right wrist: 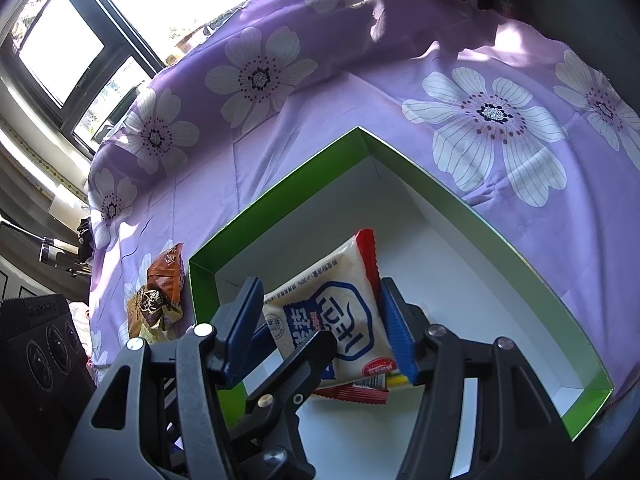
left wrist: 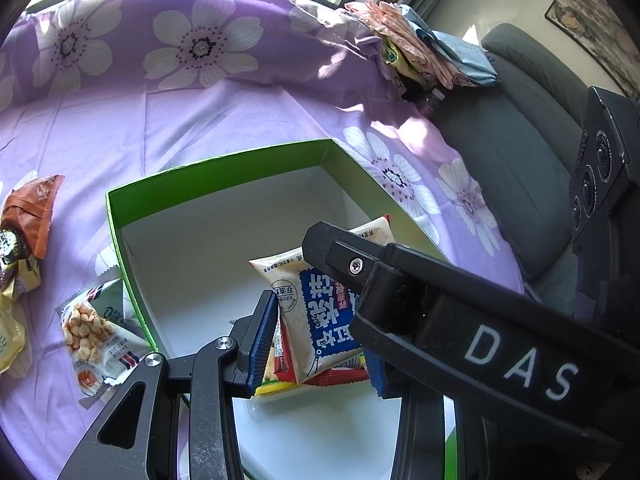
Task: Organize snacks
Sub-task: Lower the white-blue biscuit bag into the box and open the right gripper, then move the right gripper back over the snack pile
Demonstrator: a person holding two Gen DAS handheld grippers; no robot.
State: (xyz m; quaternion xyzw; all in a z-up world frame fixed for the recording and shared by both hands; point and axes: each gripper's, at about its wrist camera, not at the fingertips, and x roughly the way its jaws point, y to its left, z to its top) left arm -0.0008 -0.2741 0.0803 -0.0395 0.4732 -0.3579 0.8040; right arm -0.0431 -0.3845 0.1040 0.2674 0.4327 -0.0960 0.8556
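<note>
- "DAS" stands in white capital letters on the black body of the right gripper (left wrist: pixel 520 356), which crosses the left wrist view.
- The cream snack packet (left wrist: pixel 320 312) in the green box (left wrist: pixel 224 168) bears large white Chinese characters on a blue panel, seen upside down, and a small round stamp of characters beside them.
- A line of small dark print runs along the same packet's upper edge, too small to read.
- The puffed-snack bag (left wrist: pixel 96 336) on the purple cloth shows a "0" near its top; the rest is illegible.
</note>
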